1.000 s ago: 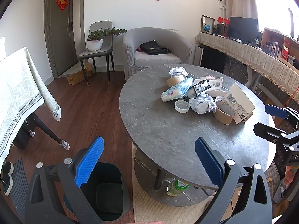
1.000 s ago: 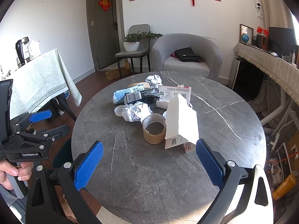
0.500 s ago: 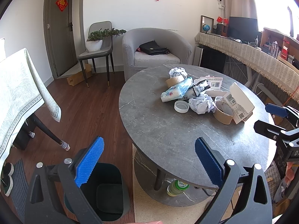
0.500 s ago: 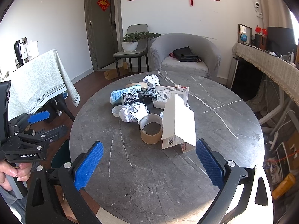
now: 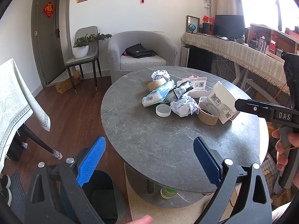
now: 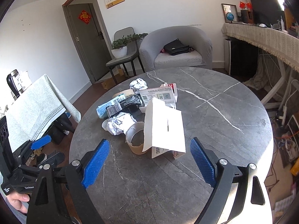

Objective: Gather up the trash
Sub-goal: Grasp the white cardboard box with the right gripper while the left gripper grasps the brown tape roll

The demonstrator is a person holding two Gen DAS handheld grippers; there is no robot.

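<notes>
Two wrist views sharing table (image 5: pixel 168 140)

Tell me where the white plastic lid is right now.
In the left wrist view, the white round plastic lid lies on the grey marble table, at the pile's left edge, beside the crumpled white paper ball.

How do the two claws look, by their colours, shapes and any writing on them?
Each claw is a black frame with triangular cut-outs, silver bolts and two long fingers faced with ribbed blue pads. The left claw carries white "GenRobot" lettering on its body, readable in the right wrist view. The right claw carries white letters "DAS" on its side and has a grey handle. No sleeve or cable is clearly visible.
</notes>
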